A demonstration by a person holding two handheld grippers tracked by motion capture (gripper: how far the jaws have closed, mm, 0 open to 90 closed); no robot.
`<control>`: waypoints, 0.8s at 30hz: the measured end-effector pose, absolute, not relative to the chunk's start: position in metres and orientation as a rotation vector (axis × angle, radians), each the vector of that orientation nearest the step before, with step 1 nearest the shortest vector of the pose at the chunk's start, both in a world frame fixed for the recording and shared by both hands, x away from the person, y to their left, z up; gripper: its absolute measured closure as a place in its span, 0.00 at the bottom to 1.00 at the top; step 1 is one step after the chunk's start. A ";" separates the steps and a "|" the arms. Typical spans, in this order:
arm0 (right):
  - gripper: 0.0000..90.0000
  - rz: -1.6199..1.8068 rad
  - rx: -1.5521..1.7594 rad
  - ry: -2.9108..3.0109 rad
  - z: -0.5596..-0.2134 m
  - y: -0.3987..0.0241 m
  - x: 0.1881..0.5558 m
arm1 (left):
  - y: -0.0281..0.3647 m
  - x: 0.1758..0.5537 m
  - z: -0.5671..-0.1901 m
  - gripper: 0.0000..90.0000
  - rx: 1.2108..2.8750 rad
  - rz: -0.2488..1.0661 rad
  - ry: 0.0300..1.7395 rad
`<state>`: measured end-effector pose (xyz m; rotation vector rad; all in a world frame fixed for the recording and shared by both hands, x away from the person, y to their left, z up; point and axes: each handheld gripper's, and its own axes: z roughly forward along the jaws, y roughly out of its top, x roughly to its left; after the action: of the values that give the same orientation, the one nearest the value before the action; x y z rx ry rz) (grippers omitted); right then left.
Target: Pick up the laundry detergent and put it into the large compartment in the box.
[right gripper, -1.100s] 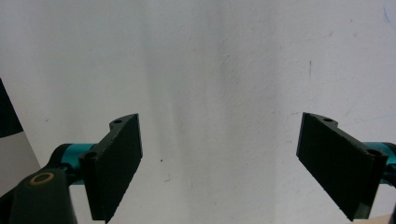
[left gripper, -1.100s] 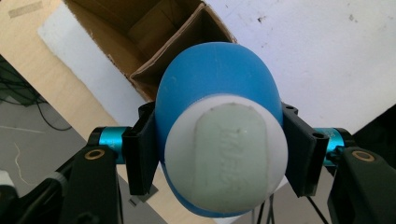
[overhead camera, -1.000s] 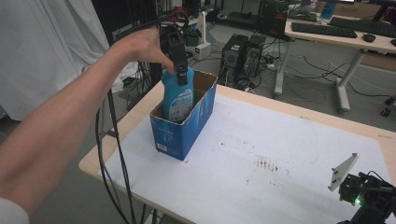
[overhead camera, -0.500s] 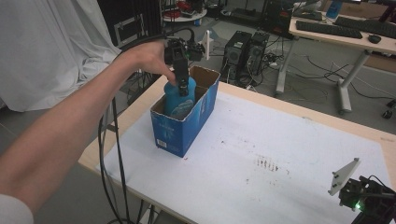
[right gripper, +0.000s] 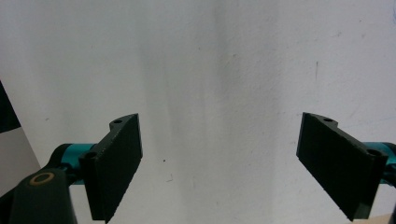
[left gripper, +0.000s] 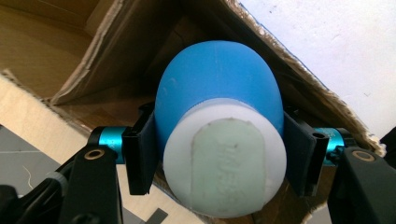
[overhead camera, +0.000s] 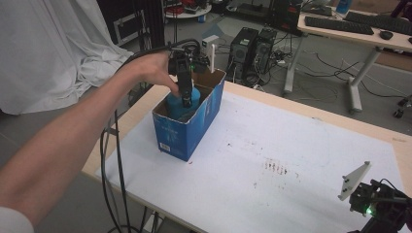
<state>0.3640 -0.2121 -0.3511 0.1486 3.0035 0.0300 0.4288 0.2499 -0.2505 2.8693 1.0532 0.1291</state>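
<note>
- The left gripper [overhead camera: 186,99] clamped a blue bottle [left gripper: 218,100] just below its white cap [left gripper: 225,161], 1 jaw on each side.
- The bottle stood inside an open blue cardboard box [overhead camera: 192,127] near the worktop's [overhead camera: 291,145] left edge.
- The right gripper [right gripper: 219,163] hung over bare white worktop, jaws spread wide, holding nothing.

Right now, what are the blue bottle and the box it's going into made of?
The blue bottle looks like smooth, slightly matte plastic, with an even colour and rounded shoulders. Its white cap seems plastic too, with a paler lid set in the top. The box looks like cardboard: printed blue outside, plain brown inside, with ragged torn edges along its rim. The left gripper clamps the bottle between black fingers.
</note>
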 end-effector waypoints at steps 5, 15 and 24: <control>0.15 0.027 0.146 3.004 -0.352 -0.212 0.363 | 0.249 0.429 -0.257 0.42 2.882 0.126 1.039; 0.15 0.032 0.148 3.004 -0.352 -0.213 0.364 | 0.251 0.429 -0.267 0.42 2.897 0.112 1.000; 0.15 0.031 0.156 3.011 -0.356 -0.215 0.363 | 0.247 0.431 -0.269 0.42 2.909 0.110 0.980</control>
<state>0.3634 -0.2146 -0.3559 0.1562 3.0109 0.0312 0.4314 0.2470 -0.2686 2.9087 0.9796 0.1102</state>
